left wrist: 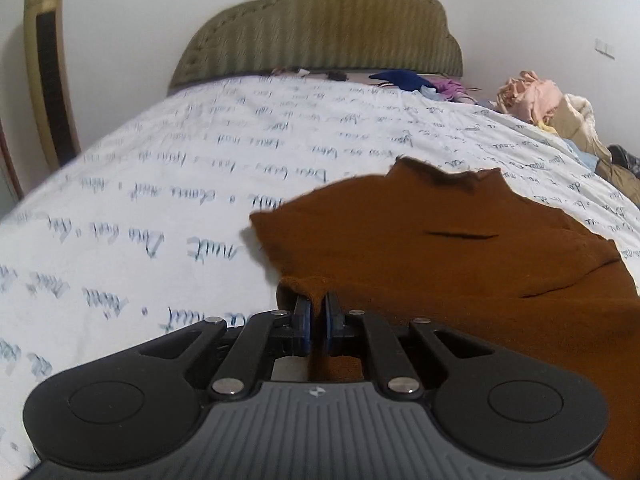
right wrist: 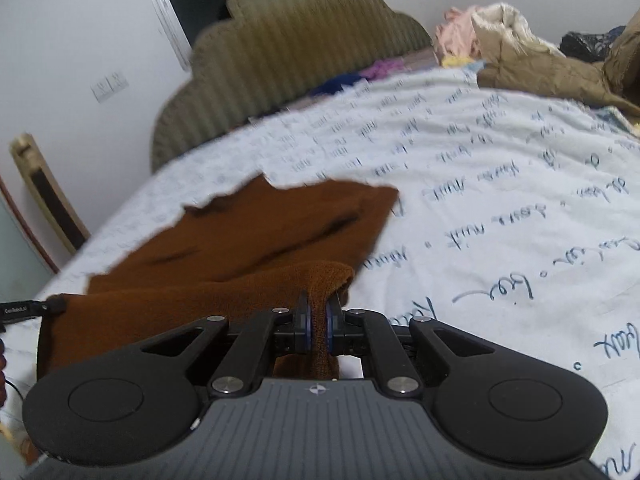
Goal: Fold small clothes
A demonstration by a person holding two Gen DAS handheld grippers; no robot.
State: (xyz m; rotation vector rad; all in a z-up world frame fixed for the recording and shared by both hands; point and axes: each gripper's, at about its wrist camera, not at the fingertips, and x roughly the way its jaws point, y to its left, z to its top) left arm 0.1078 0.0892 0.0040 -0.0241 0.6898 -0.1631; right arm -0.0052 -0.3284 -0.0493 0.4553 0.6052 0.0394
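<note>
Bed (left wrist: 140,184) fills both views, covered by a white sheet printed with blue cursive script; we cannot read whole words with confidence. Padded olive headboard (left wrist: 320,28) at top centre of the left wrist view. Heap of mixed clothes (left wrist: 536,100) at upper right, near the headboard end, apparently waiting its turn. Brown garment (left wrist: 460,248) lies mid-frame to lower right on the sheet, its far edge ragged and flat, its near edge lifted. We have the left gripper (left wrist: 318,312) clenched on the garment's near left corner, cloth pinched between the blue pads; the right gripper (right wrist: 318,316) is likewise clamped on the near right corner, fabric bunched over its tips. We judge the fold barely begun: near hem raised, not yet carried over to the far edge, and the heap untouched. Small black tag (right wrist: 16,310) at left edge of the right wrist view bears white lettering, too blurred to read.
</note>
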